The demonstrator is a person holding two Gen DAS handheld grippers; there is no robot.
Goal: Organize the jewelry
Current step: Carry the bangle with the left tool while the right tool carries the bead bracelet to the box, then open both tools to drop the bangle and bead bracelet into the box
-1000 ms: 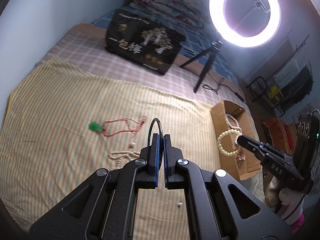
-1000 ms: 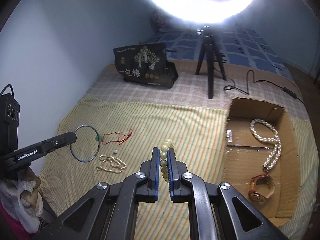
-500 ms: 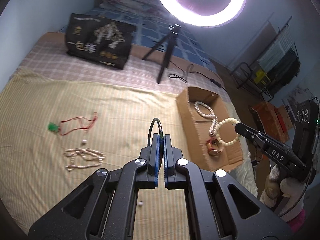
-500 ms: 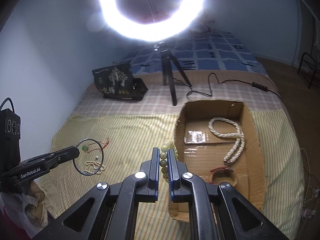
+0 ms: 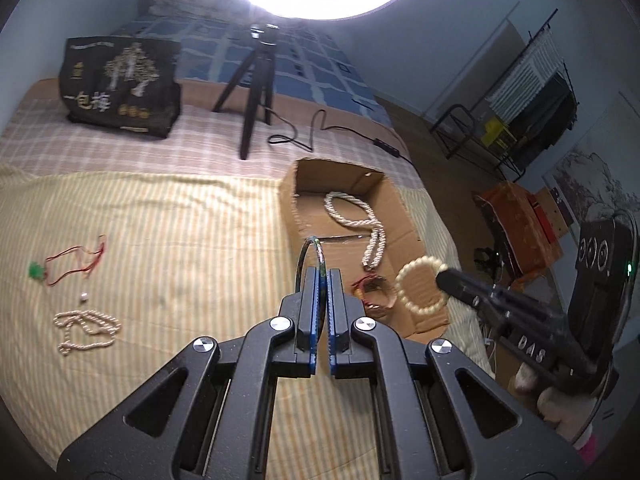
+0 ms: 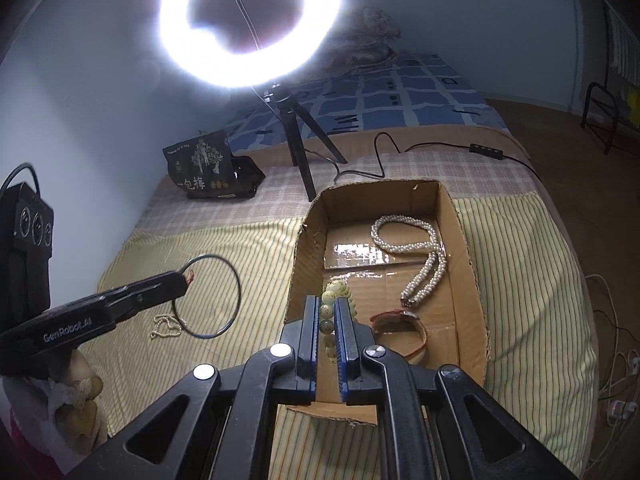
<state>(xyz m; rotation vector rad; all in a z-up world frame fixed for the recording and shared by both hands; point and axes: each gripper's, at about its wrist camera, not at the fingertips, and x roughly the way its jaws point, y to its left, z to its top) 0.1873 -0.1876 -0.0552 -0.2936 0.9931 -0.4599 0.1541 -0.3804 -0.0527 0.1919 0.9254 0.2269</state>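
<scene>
Grippers both loaded. Left gripper (image 5: 323, 276), lower centre of left wrist view, jaws pinched on thin dark bangle (image 5: 307, 254); only upper arc shows there, rest hidden between pads. Right wrist view gives full hoop (image 6: 216, 296) at left-centre, held over striped yellow sheet (image 6: 256, 248), clear of box.

Right gripper (image 6: 329, 308), lower centre of its own view, jaws clamped on pale bead bracelet (image 6: 331, 304); beads show only in the gap and just above the tips, lower part cut off by the fingers. In left view bracelet (image 5: 420, 288) hangs as a full loop at right-centre, over near end of cardboard box (image 5: 348, 184).

Box contents, centre-right of right view: white pearl rope necklace (image 6: 416, 252) along far half; red-and-gold item (image 6: 400, 320) at near end, partly behind gripper, type unclear, poss. watch or bangle.

On sheet, left side of left view: red cord with green pendant (image 5: 68, 260), small white bead (image 5: 84, 298) just below it, loose pearl strand (image 5: 86, 326) lower left. In right view strand partly behind hoop; cord nearly all hidden behind left gripper.

Ring light (image 6: 250, 20) glare washes out top of both views; tripod (image 5: 256, 88) and black printed bag (image 5: 120, 84) upper left.
</scene>
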